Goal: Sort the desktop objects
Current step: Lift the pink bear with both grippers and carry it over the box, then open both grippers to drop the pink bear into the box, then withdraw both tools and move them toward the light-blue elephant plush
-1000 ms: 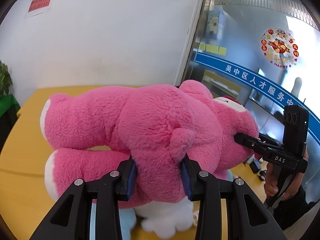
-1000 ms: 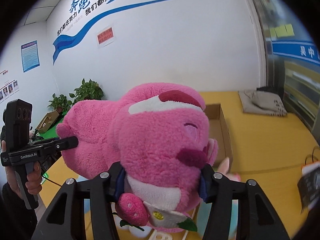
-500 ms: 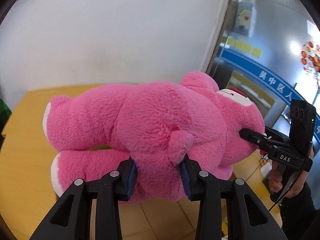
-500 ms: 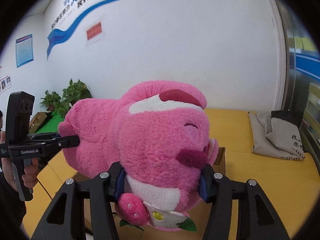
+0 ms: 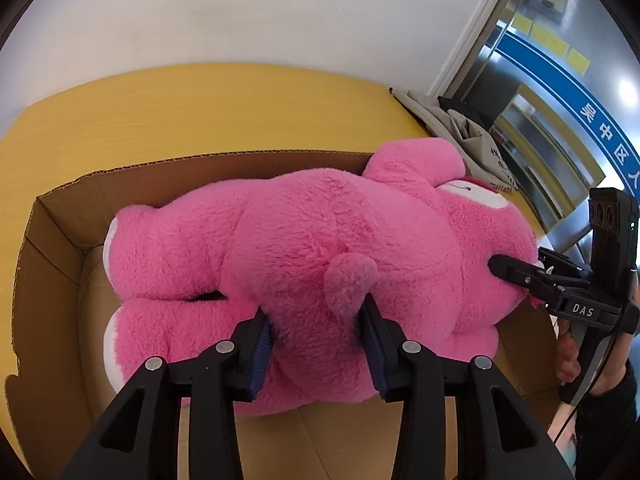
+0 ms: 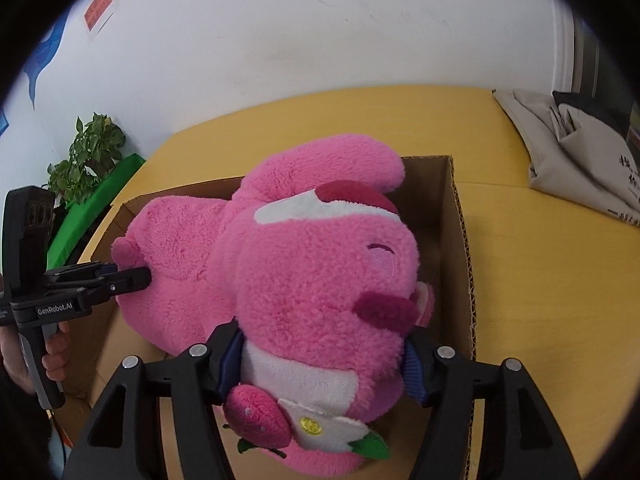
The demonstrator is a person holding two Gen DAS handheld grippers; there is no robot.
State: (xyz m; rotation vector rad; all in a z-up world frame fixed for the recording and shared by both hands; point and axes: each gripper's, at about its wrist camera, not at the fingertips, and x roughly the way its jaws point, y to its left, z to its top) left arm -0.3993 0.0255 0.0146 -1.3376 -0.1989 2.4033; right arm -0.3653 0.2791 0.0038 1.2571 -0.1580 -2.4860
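Note:
A big pink plush bear [image 5: 320, 248] lies sideways inside an open cardboard box [image 5: 52, 240] on the yellow table. My left gripper [image 5: 316, 340] is shut on the bear's rump, just under its small tail. My right gripper [image 6: 320, 360] is shut on the bear's head [image 6: 320, 272], at the neck above a strawberry tag. The right gripper also shows in the left wrist view [image 5: 516, 276], pressed into the head. The left gripper also shows in the right wrist view [image 6: 132, 280], pressed into the bear's back end. The box also shows in the right wrist view [image 6: 460, 240].
A beige cloth bag [image 6: 580, 152] lies on the table [image 6: 540, 280] to the right of the box. A potted plant [image 6: 88, 152] and a green surface stand at the far left. A white wall runs behind the table. Glass doors [image 5: 540, 100] are at the right.
Both grippers have carried the bear down and forward, from above the table into the cardboard box. The grips on rump and head have not changed.

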